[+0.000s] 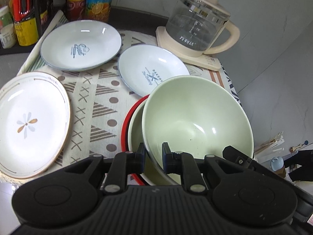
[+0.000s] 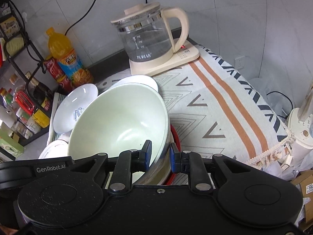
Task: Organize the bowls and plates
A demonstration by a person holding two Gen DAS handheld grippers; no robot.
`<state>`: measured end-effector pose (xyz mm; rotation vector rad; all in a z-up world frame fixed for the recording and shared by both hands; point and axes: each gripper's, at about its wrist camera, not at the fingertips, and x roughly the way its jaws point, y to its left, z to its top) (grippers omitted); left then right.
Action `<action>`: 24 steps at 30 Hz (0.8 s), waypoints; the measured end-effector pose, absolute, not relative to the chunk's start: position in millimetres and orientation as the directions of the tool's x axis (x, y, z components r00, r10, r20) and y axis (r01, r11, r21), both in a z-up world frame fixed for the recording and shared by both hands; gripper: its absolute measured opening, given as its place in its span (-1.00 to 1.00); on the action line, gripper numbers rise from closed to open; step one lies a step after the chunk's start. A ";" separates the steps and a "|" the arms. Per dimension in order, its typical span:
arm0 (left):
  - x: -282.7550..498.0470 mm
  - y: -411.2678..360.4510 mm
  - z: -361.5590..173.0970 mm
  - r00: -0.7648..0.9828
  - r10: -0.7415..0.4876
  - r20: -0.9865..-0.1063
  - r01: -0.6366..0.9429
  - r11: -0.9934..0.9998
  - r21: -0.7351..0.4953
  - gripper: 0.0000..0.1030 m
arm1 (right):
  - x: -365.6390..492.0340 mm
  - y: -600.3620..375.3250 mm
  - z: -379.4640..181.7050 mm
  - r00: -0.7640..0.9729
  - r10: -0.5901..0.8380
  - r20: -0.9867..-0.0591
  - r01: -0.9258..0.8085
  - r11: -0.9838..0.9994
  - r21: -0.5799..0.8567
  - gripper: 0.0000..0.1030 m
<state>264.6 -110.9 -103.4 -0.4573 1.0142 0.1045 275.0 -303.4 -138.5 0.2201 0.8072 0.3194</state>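
Observation:
A pale green bowl (image 1: 197, 117) is held tilted over a second green bowl (image 1: 136, 129) that sits in a red-rimmed dish (image 1: 125, 125). My left gripper (image 1: 153, 152) is shut on the near left rim of the green bowl. My right gripper (image 2: 160, 152) is shut on its right rim; the bowl (image 2: 119, 121) fills the middle of the right wrist view. Three plates lie on the patterned cloth: a flower plate (image 1: 31, 123) at the left, a blue-rimmed plate (image 1: 81, 45) at the back and a smaller one (image 1: 150, 68) behind the bowl.
A glass kettle on a cream base (image 1: 197, 27) stands at the back right. Bottles and cans (image 1: 93, 0) and a black rack (image 2: 21, 74) line the back left. The cloth's right part (image 2: 215, 105) runs to the table's edge, with clutter beyond it.

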 end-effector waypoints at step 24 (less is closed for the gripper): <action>251.1 -89.0 -86.2 0.574 -0.040 -0.818 -0.361 0.884 -0.296 -0.09 | 267.7 -311.8 -143.0 0.654 0.372 -0.659 -0.234 0.927 0.292 -0.30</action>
